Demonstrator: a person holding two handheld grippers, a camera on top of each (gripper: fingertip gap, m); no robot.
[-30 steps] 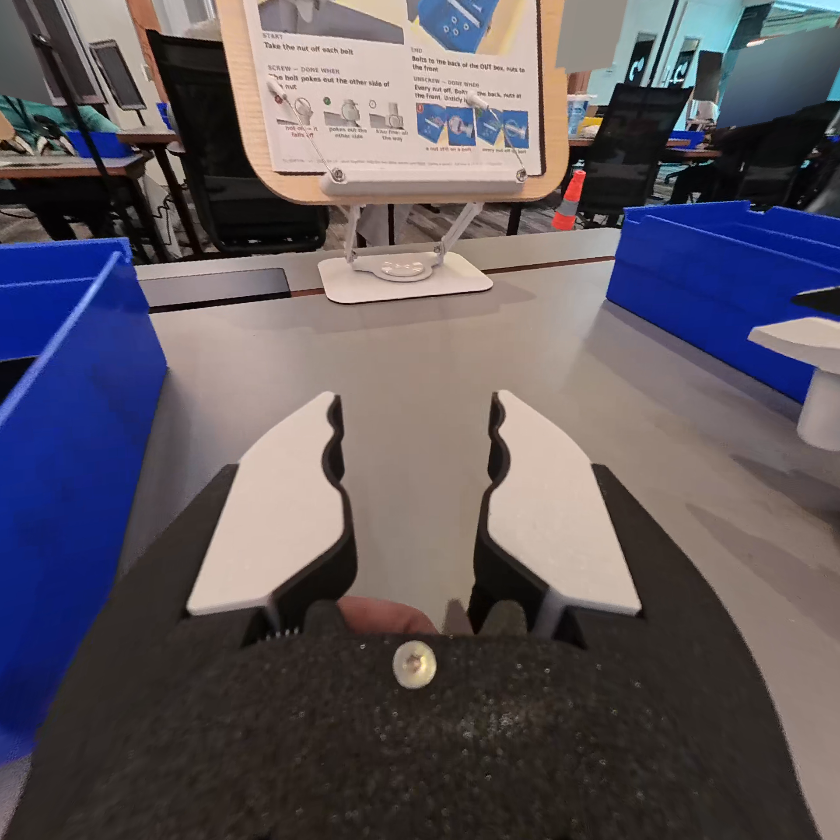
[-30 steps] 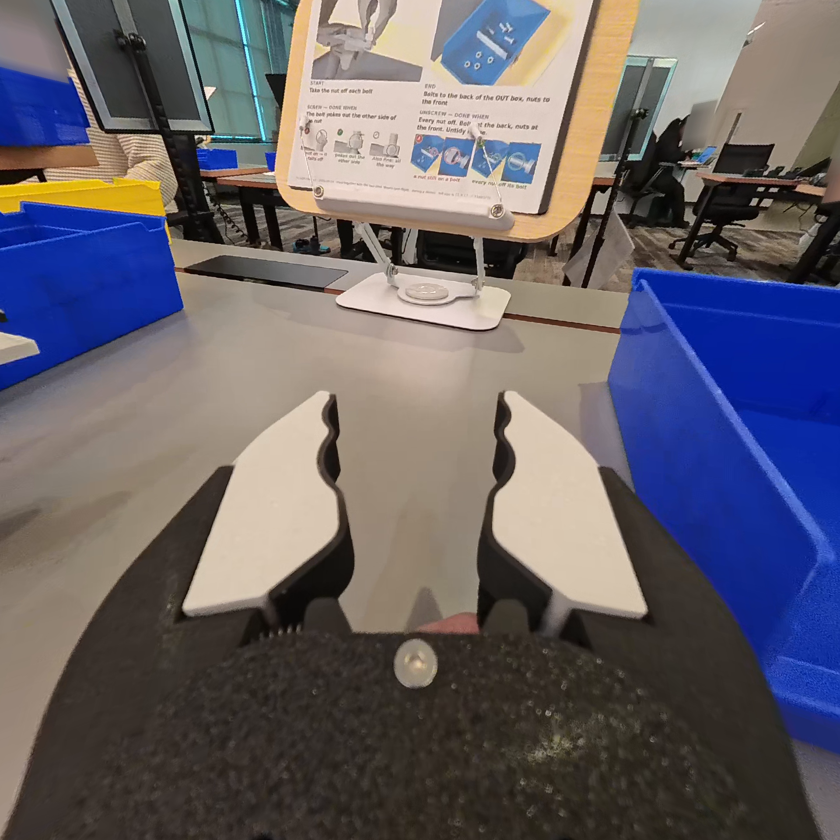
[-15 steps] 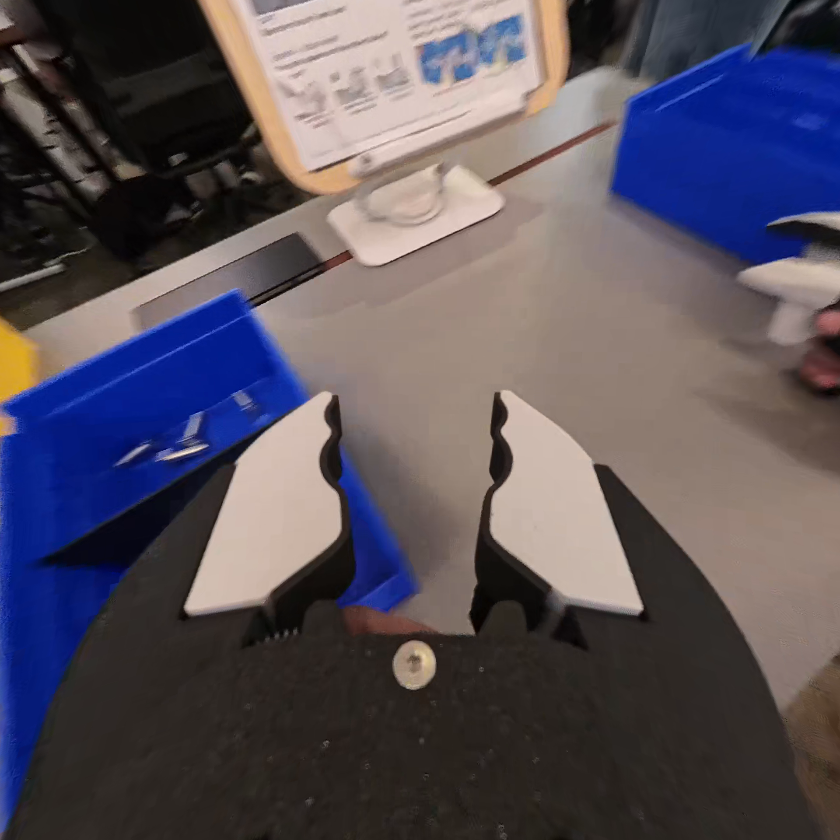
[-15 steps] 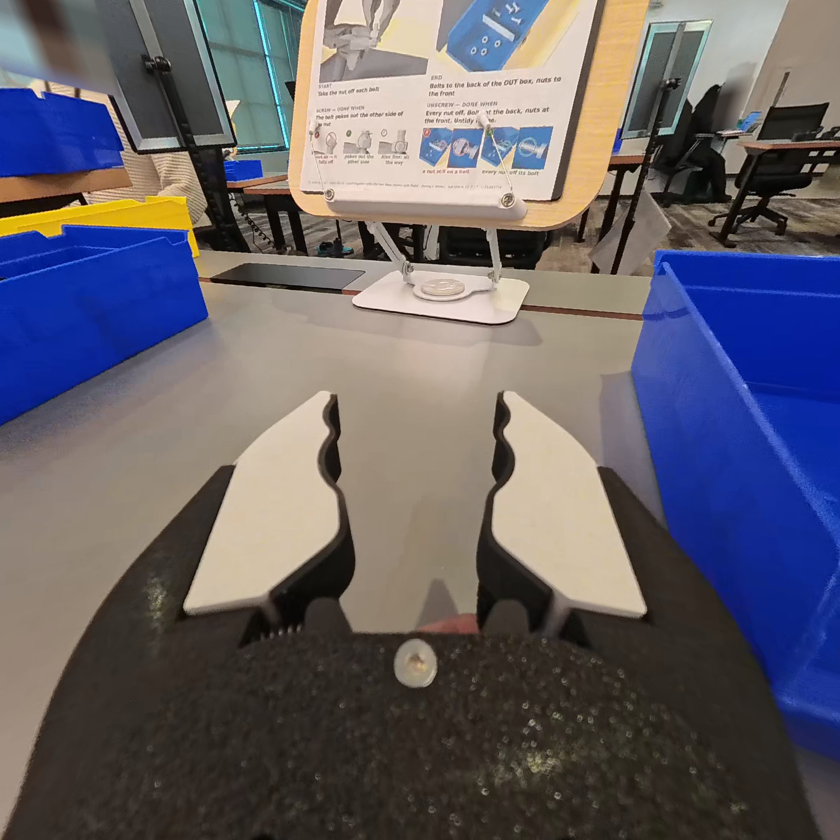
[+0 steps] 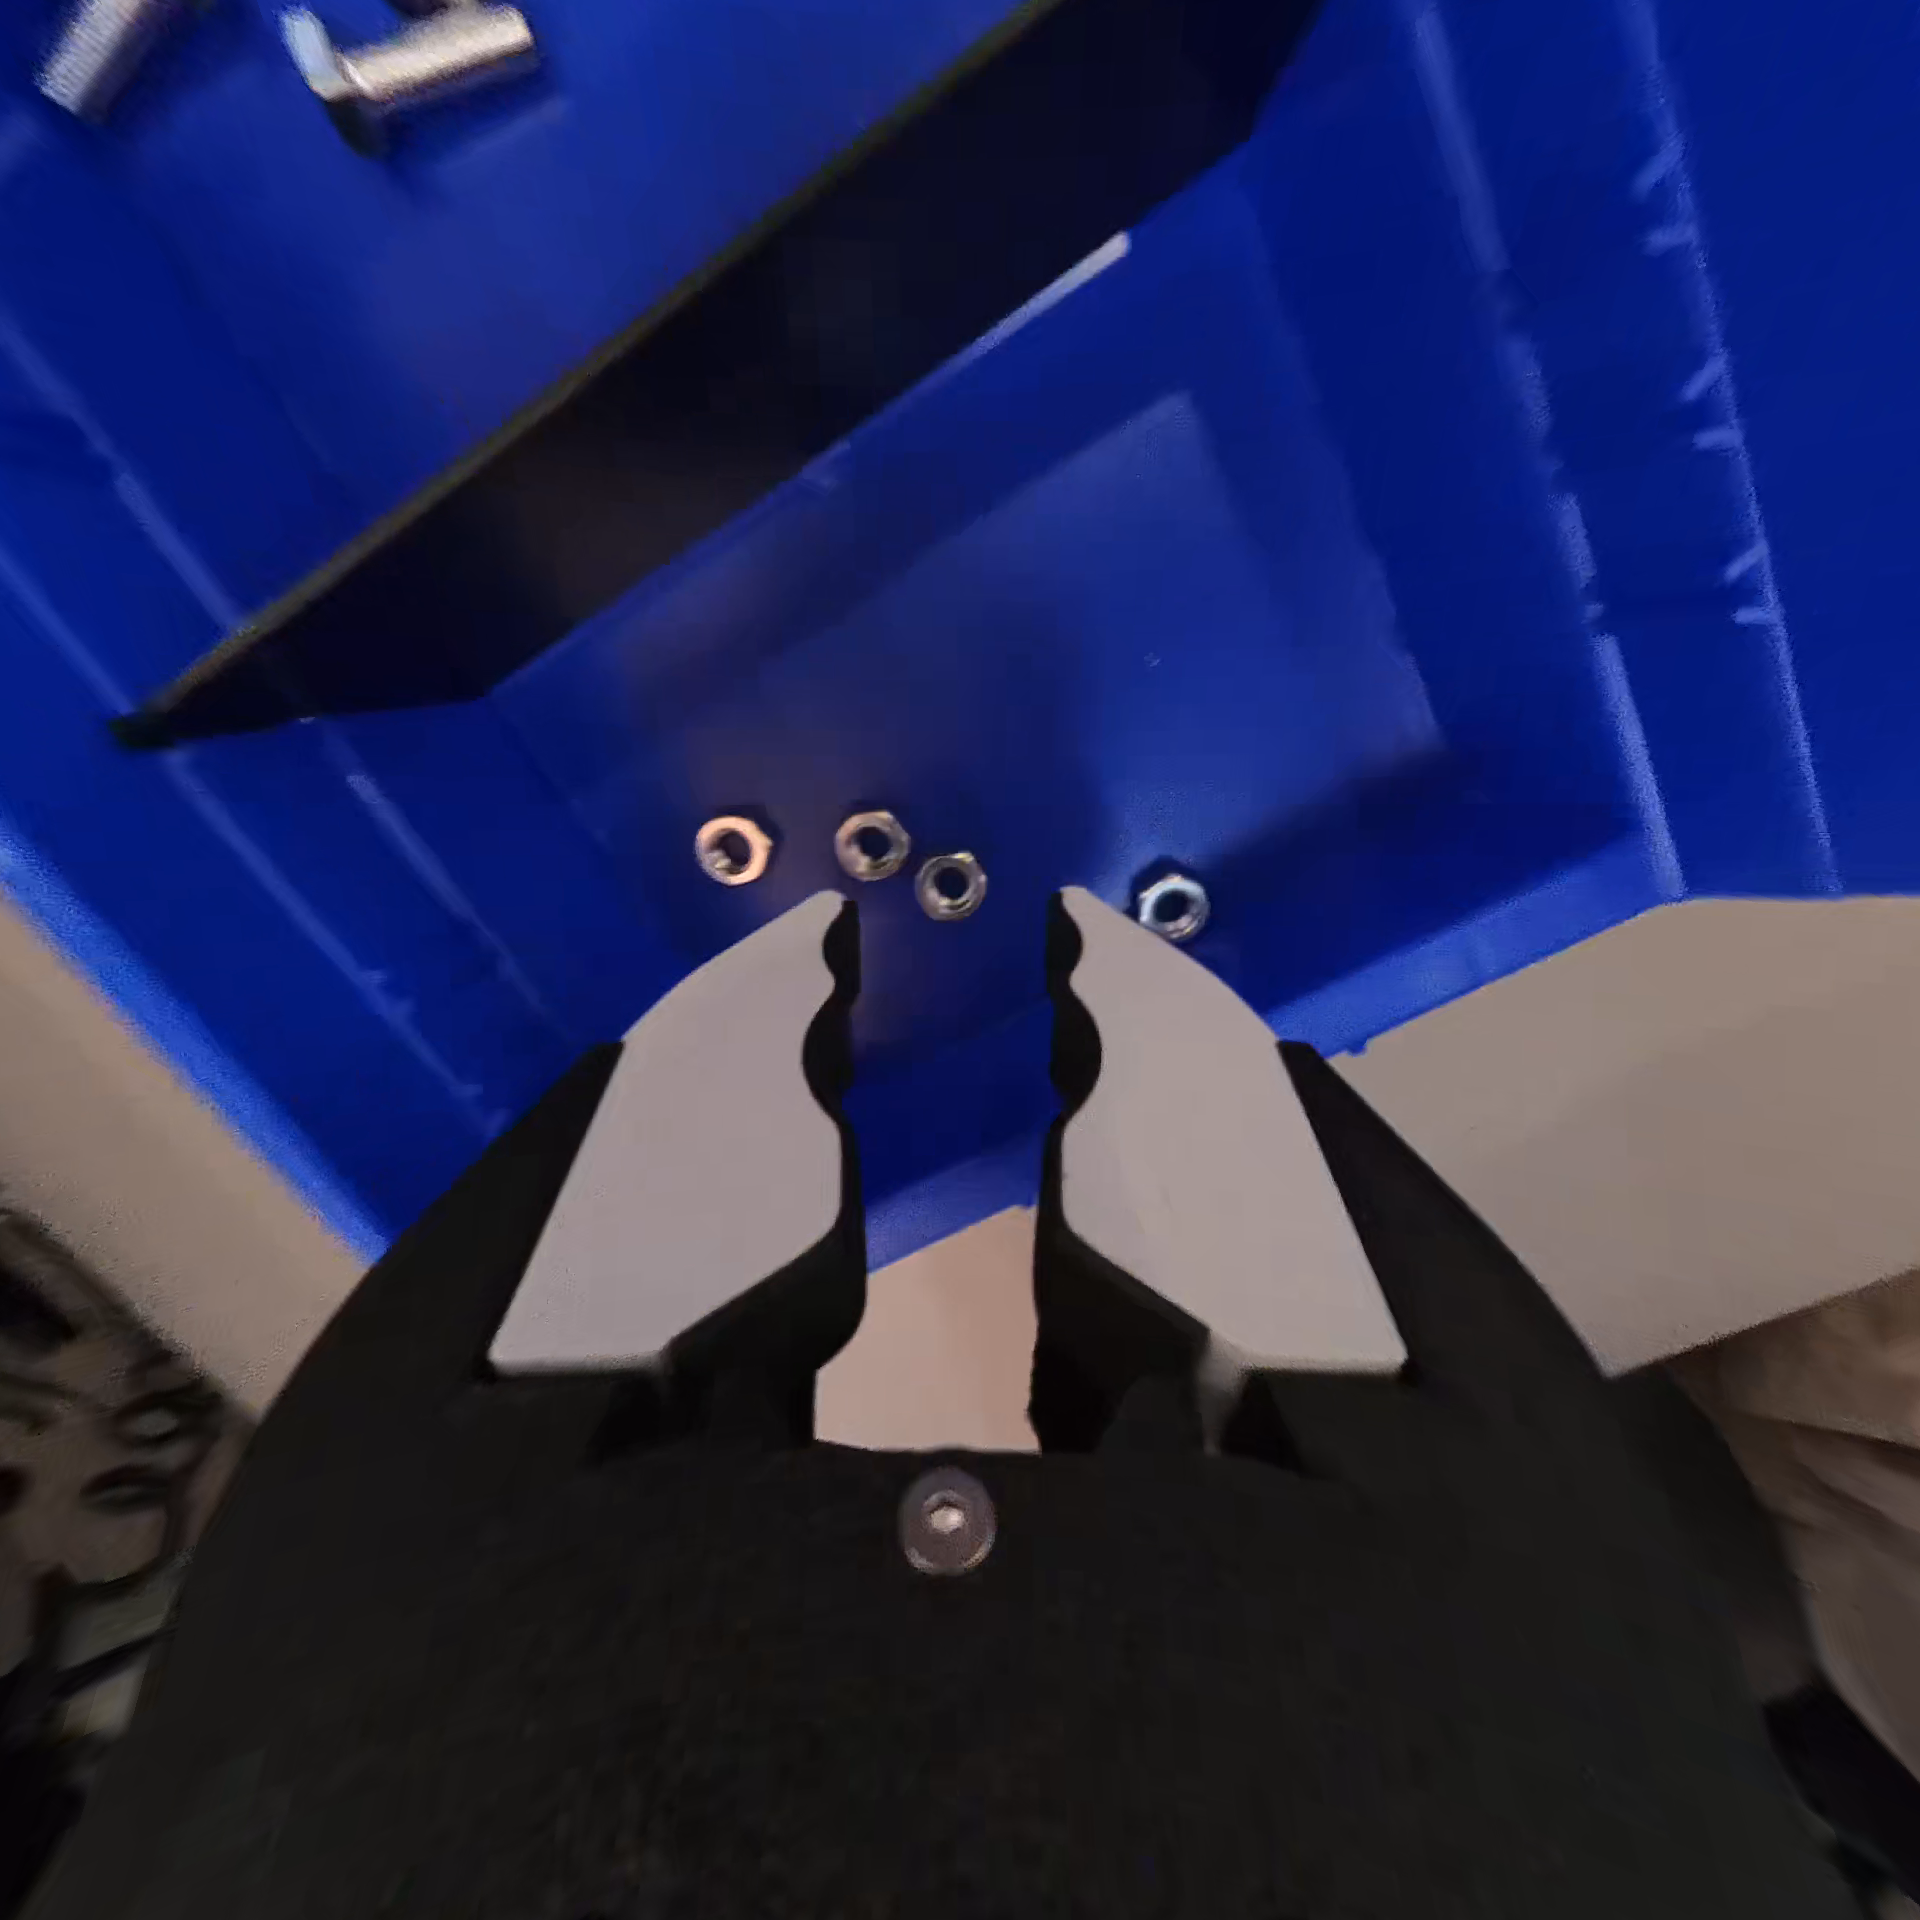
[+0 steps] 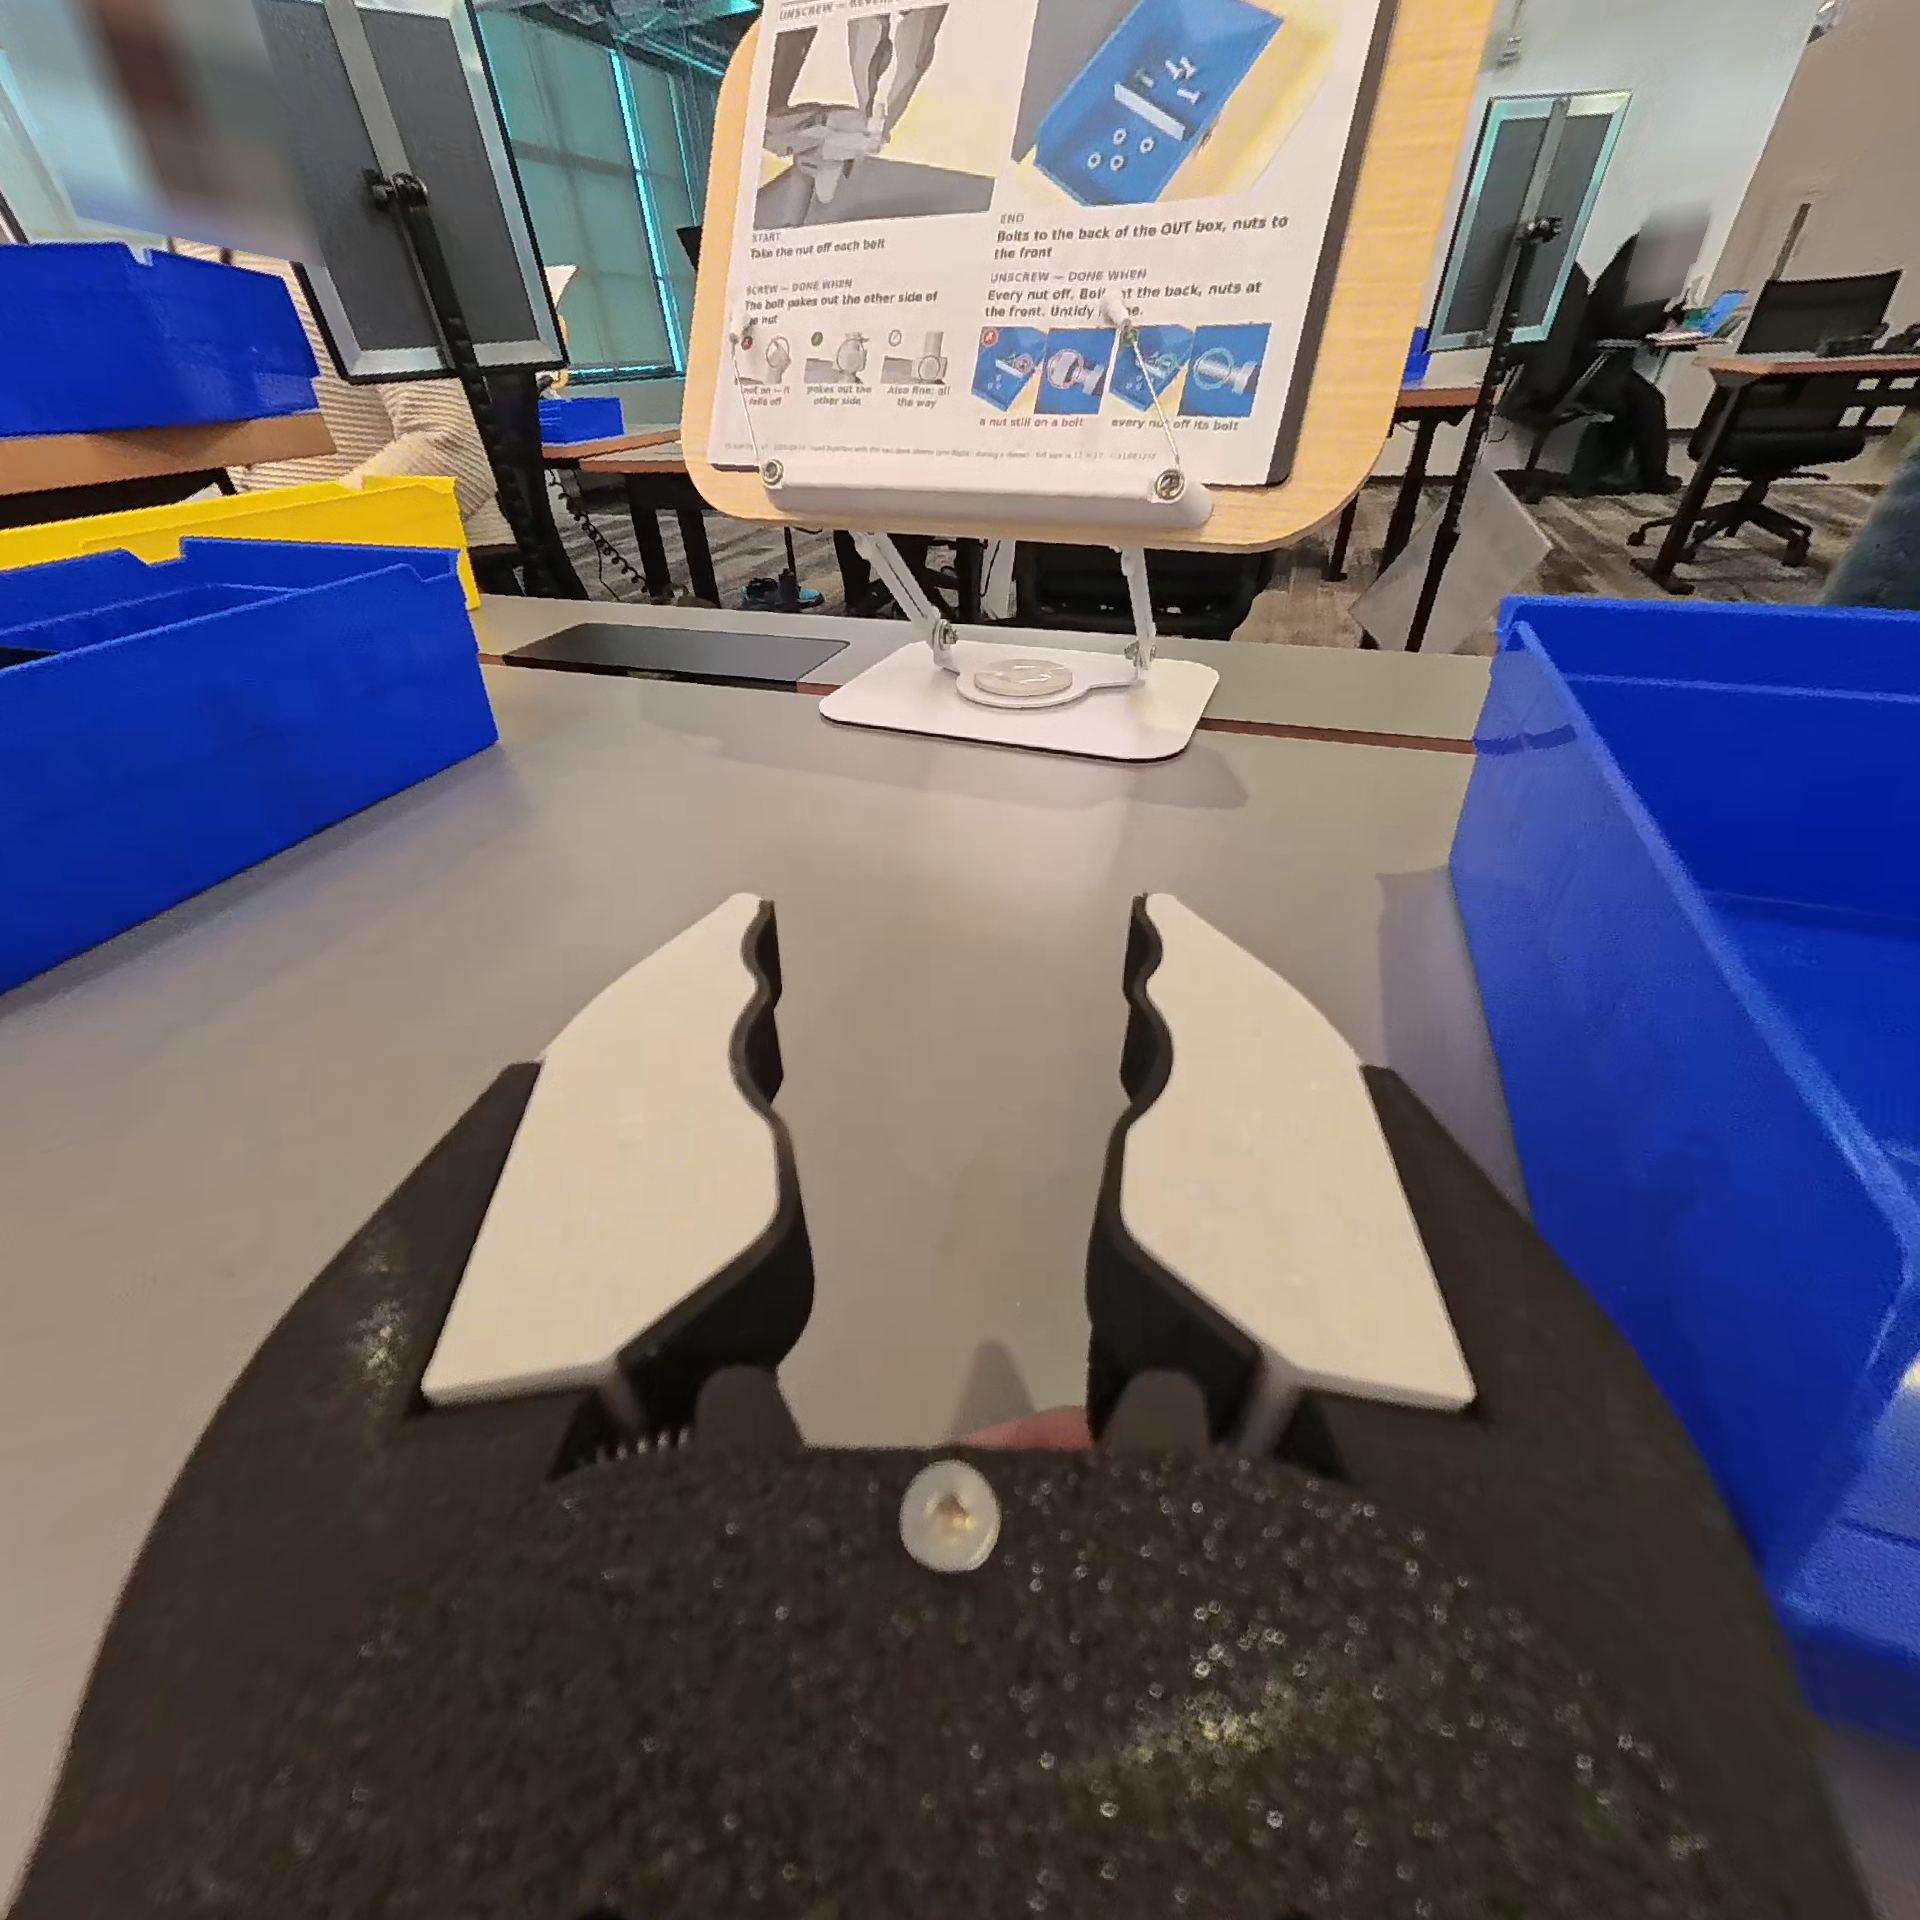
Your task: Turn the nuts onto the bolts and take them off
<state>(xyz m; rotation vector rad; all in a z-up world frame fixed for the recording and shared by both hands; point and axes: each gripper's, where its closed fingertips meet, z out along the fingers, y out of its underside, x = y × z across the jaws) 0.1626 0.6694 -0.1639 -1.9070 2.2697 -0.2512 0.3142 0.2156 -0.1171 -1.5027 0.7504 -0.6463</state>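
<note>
A: Where is the left tool (image 5: pixel 951 909)?

B: Above a blue bin (image 5: pixel 1351 436) at the desk (image 5: pixel 1621 1122) edge, jaws apart, empty.

A: What lies in the bin?

B: Four nuts (image 5: pixel 871 845) in a loose row near its front wall, three close together, one (image 5: pixel 1171 902) apart by the right finger (image 5: pixel 1174 1122). A black divider (image 5: pixel 727 364) crosses the bin; bolts (image 5: pixel 416 62) lie beyond it, in the back part.
</note>
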